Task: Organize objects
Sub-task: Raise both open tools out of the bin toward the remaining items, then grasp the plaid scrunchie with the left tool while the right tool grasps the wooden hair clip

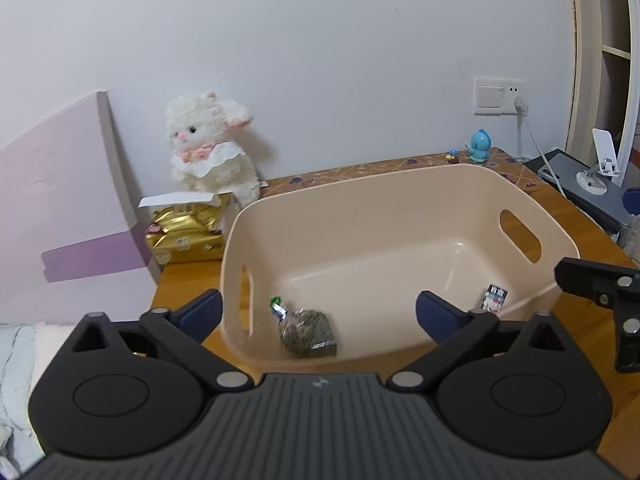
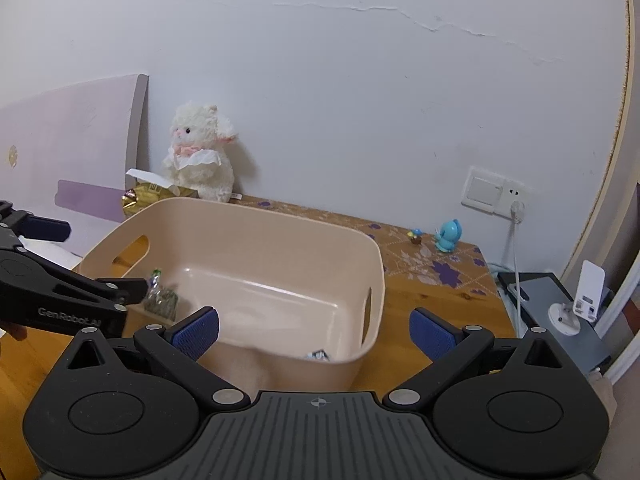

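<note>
The right gripper, jaws spread wide and empty, faces the beige basket containing a green packet.

Peach bin, green-speckled packet, purple-flowered brown cloth, white plush.

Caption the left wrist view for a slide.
Open left gripper above beige basket holding two snack packets.

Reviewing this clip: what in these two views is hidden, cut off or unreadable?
- Small printed packet: print too small to read in the left wrist view; in the right wrist view the basket wall hides most of it.
- Green wrapped snack: label blurred; right wrist view, partly behind the left tongs.
- Gold bag: text unreadable; right view, mostly behind the basket rim.
</note>
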Motion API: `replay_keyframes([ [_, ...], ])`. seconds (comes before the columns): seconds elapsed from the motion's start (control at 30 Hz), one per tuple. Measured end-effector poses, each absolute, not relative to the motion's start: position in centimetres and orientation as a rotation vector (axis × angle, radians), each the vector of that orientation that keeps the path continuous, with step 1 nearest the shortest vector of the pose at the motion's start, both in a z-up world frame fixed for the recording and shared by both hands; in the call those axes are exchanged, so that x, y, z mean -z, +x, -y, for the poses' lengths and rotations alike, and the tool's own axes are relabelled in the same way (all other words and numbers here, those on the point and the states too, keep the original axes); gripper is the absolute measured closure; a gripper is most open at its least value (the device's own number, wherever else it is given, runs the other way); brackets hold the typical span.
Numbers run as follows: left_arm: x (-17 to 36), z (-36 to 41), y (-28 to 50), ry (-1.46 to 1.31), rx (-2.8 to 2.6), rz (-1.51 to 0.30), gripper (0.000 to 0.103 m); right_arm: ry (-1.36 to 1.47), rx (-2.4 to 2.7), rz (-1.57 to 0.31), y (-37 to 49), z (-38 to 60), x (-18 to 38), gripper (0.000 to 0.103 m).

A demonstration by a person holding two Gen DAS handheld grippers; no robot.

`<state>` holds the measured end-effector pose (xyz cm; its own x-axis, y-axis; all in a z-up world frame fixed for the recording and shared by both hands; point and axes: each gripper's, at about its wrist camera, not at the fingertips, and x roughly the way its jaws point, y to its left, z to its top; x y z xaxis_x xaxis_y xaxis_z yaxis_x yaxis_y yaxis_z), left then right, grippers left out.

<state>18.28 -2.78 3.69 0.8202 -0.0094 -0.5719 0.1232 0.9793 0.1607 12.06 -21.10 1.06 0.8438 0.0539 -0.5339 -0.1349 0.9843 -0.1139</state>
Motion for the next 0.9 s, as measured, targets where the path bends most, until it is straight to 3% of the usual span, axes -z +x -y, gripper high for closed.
replay_keyframes([
  [0.4, -2.9, 1.8, 12.9, 0.184, 0.052, -0.650, 0.000, -0.141, -0.119, -0.663, 8.4, 21.4, 2.2, 0.000],
  [0.9, 3.2, 1.4, 12.1, 0.099, 0.119, -0.818, 0.000, -0.107, -0.147, -0.855, 9.2, 21.4, 10.1, 0.000],
])
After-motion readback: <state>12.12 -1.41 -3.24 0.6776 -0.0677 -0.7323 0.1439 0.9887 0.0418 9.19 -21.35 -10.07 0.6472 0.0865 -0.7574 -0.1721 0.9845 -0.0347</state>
